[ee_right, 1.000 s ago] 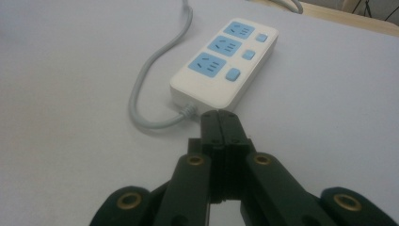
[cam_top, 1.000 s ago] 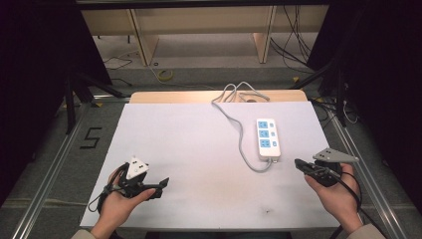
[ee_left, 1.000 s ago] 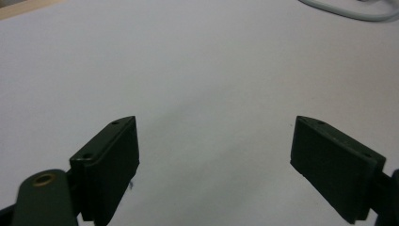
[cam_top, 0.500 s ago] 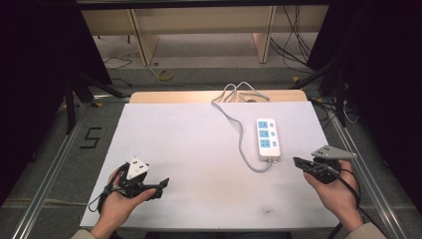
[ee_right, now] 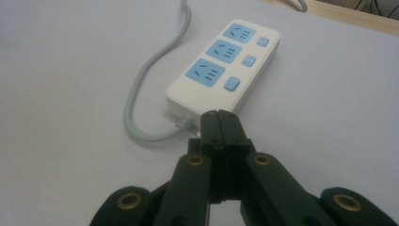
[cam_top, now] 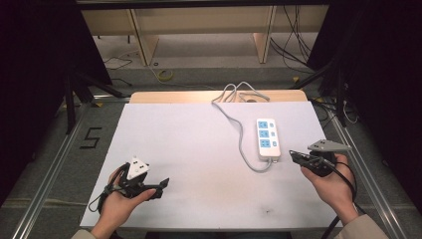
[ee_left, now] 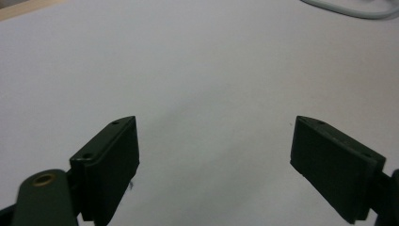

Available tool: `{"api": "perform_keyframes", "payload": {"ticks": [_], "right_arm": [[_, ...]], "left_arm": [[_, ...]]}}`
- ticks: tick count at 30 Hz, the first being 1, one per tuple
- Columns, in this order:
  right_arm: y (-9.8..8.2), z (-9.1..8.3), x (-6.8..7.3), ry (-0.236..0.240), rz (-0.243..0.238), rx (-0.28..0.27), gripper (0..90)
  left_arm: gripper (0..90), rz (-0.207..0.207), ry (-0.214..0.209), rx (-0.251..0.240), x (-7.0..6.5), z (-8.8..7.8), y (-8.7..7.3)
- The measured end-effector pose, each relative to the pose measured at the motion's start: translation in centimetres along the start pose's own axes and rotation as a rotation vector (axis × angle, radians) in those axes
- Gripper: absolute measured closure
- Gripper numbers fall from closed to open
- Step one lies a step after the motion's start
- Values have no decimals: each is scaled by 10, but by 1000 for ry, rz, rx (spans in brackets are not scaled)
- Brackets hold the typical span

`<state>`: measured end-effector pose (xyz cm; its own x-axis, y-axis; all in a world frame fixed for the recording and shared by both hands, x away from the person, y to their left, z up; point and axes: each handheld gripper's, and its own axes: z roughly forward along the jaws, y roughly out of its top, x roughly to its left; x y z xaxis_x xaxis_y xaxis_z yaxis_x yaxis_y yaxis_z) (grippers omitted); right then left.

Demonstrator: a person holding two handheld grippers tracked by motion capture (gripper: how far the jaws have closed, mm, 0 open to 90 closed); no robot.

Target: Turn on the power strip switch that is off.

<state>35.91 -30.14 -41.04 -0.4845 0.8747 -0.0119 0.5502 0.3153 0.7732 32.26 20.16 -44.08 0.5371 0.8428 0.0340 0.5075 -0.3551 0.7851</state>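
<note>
so the power strip (cam_top: 266,139) is a rounded white plastic bar, smooth and a bit glossy, with three pale blue socket faces in a row and a small blue square button next to each one. it lies flat on the right part of the table (cam_top: 189,149), which has a matte white sheet over it with a strip of bare wood showing at the far edge. the strip's long axis runs from the near side to the far side of the table, tilted only slightly. its grey rubbery cable (cam_top: 238,124) comes out of the near end, loops back in a u and snakes off toward the far edge.

right gripper (cam_top: 294,155) is black hard plastic with brass-looking rivets. its jaws are pressed together with nothing between them, and the tips sit just beside the near end of the strip where the cable exits, pointing at it. can't tell if they actually touch it.

left gripper (cam_top: 161,183) is over on the near left, well apart from the strip, its flat black pads (ee_left: 113,155) spread wide over bare white surface, holding nothing.
</note>
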Motion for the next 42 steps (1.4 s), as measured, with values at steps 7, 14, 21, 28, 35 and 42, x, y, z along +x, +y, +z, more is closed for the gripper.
{"api": "perform_keyframes", "payload": {"ticks": [7,14,21,28,35,42], "right_arm": [[5,5,0,0,0,12,900],[9,9,-2,2,1,25,900],[12,11,-4,-3,8,32,900],[16,14,-4,-5,8,36,900],[19,17,-5,-5,13,41,900],[23,21,-6,-2,19,55,900]], "left_arm": [[156,-1,0,1,0,0,0],[156,0,0,0,0,0,0],[156,0,-1,-1,0,0,0],[156,-2,0,-4,-1,1,0],[156,1,-1,-4,-1,0,0],[156,-1,-1,-5,-1,1,0]]}}
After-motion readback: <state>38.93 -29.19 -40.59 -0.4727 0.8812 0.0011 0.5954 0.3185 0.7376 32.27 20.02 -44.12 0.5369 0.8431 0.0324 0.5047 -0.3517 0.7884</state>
